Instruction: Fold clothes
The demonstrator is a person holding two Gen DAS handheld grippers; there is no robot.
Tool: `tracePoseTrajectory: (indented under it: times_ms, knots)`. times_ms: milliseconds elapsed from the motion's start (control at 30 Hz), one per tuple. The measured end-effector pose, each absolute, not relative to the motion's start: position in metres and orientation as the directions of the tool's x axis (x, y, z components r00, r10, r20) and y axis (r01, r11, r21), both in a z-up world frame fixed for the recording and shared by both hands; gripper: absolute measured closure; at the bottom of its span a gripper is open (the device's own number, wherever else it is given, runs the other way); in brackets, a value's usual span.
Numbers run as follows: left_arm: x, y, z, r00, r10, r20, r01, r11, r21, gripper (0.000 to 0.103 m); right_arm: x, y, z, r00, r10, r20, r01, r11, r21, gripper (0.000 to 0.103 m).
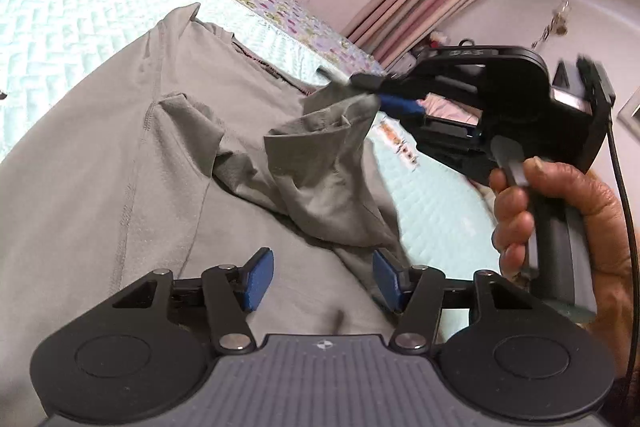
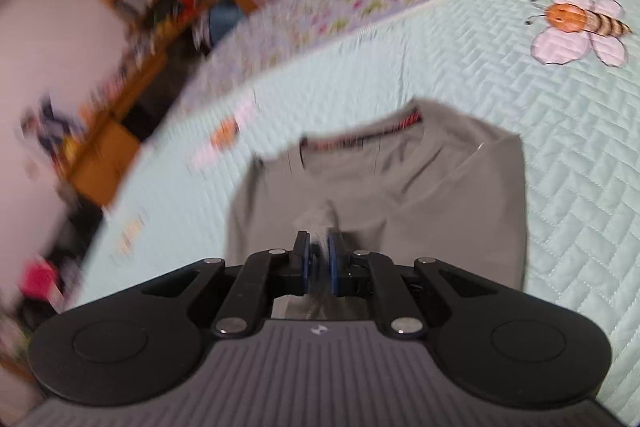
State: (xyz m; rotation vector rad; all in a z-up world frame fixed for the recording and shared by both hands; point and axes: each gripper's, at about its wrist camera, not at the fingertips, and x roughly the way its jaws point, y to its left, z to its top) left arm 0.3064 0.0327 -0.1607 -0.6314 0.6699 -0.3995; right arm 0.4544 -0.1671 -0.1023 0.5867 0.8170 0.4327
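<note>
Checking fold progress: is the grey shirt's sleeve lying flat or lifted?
Lifted. The right gripper is shut on the sleeve cuff and holds it above the grey shirt, which lies spread on the quilt.

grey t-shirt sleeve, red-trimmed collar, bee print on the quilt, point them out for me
grey t-shirt sleeve [image 1: 320, 163], left wrist view, on its lifted cuff fabric
red-trimmed collar [image 2: 368, 139], right wrist view, on the neckline band
orange bee print [image 2: 580, 17], right wrist view, on the bee's body
</note>
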Motion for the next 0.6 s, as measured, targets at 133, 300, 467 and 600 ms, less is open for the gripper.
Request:
tracePoseTrajectory:
  times_ms: [133, 300, 467, 600]
  knots:
    - [0.299, 0.039, -0.154, 0.762, -0.526, -0.379, 0.164, 0.722, -0.673, 0.035, 0.463, -0.152, -0.084, 0.603, 0.622, -0.500, -0.182, 0.718, 0.672, 0.092]
    - [0.301, 0.038, -0.152, 0.780, -0.493, -0.386, 0.146, 0.742, -0.654, 0.034, 0.473, -0.110, -0.074, 0.548, 0.646, -0.532, -0.268, 0.738, 0.620, 0.092]
    - [0.301, 0.038, -0.154, 0.766, -0.501, -0.402, 0.143, 0.744, -0.653, 0.034, 0.467, -0.077, -0.070, 0.590, 0.452, -0.669, -0.346, 0.890, 0.296, 0.064]
    - [0.298, 0.036, -0.156, 0.754, -0.505, -0.420, 0.144, 0.750, -0.646, 0.034, 0.460, -0.056, -0.084, 0.644, 0.251, -0.723, -0.366, 0.931, -0.003, 0.038]
